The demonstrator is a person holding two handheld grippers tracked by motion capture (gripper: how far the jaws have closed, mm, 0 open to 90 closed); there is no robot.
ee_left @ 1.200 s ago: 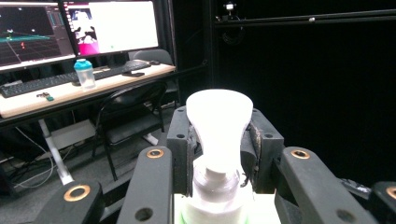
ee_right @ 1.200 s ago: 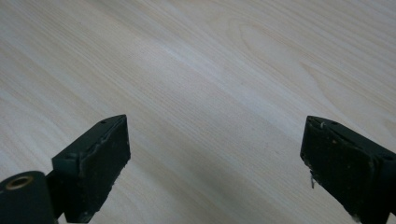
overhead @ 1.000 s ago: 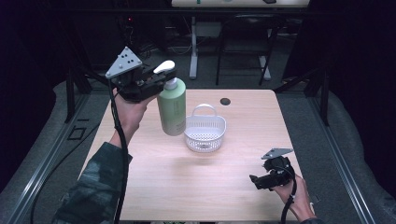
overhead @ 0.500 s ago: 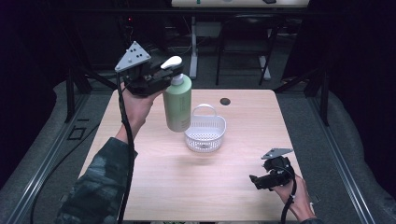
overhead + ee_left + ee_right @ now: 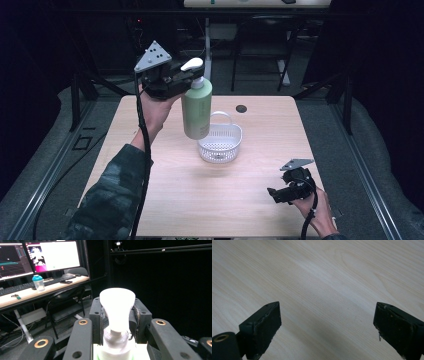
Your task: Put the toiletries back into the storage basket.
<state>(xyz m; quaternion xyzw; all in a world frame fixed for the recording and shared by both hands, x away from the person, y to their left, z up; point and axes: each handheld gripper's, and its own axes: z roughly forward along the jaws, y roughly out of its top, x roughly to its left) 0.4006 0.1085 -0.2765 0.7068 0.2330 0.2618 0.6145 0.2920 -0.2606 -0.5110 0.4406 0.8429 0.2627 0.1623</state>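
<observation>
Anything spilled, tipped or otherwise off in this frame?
Nothing stands out. The left gripper holds the green pump bottle upright by its neck beside the white basket; the right gripper rests open near the table.

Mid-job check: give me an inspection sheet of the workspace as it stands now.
Surface: light wooden table, flat, dry.
Job's things: green pump bottle lifted, hanging by its neck; white basket on the table, nothing seen inside.
Clutter: small dark disc near the far edge.
Grippers: left gripper shut on the bottle's neck; right gripper open, low over bare wood.
Cables: black cable trails along the left forearm.
Surroundings: dark room, chair, desk with monitors.
</observation>
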